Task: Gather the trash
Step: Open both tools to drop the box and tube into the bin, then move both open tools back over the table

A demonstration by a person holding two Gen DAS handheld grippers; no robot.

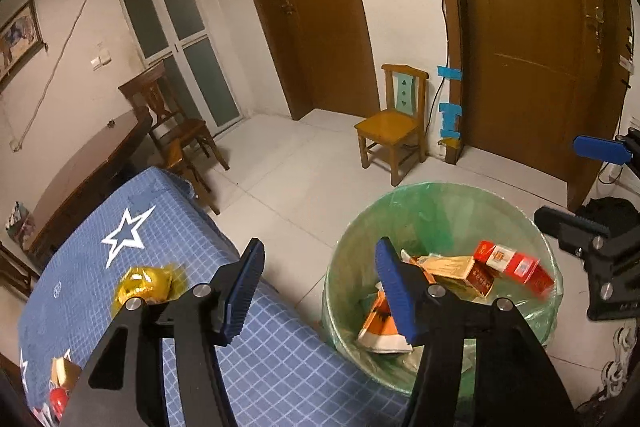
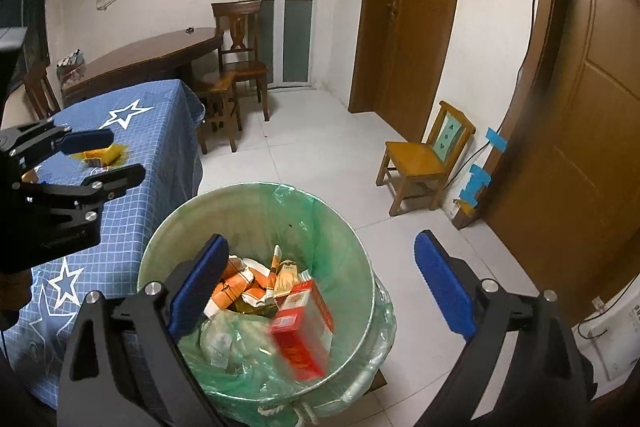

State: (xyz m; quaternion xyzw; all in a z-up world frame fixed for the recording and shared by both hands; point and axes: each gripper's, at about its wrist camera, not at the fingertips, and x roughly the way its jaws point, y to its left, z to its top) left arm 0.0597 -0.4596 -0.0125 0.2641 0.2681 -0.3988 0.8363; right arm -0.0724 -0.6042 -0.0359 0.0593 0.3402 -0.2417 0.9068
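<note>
The right gripper (image 2: 322,285) hangs over the trash bin (image 2: 362,291), its blue fingers (image 2: 444,287) spread wide and holding nothing. Below the gap a red carton (image 2: 302,331) shows blurred inside the bin — touching neither finger — above a heap of orange-and-white wrappers (image 2: 236,293) and a tan packet (image 2: 287,277). A green bag (image 2: 256,211) lines the bin, its edge folded over the rim. The bin stands on the white tiled floor (image 2: 320,155), just beside the surface under a blue checked cloth (image 2: 136,203) printed with white stars.

The left gripper (image 1: 320,285) is held between that surface and the bin, its fingers (image 1: 394,291) likewise released and empty; one finger sits over the cloth edge, the other over the bin's mouth. From this view the red carton (image 1: 516,265) lies toward the far right side of the bin (image 1: 340,267), next to the tan packet (image 1: 452,265).

On the cloth (image 1: 132,195) a crumpled gold wrapper (image 1: 144,287) lies near the left gripper, not touched by it. At the lower left corner of the surface a small tan box (image 1: 64,373) and something red (image 1: 58,399) are partly cut off by the gripper body — too little shows to name them.

Beyond, a small yellow wooden chair (image 1: 394,125) stands by the wall between two brown doors (image 1: 536,39), and a dark wooden table (image 2: 152,57) with a dark chair (image 2: 240,47) stands by the far wall.
</note>
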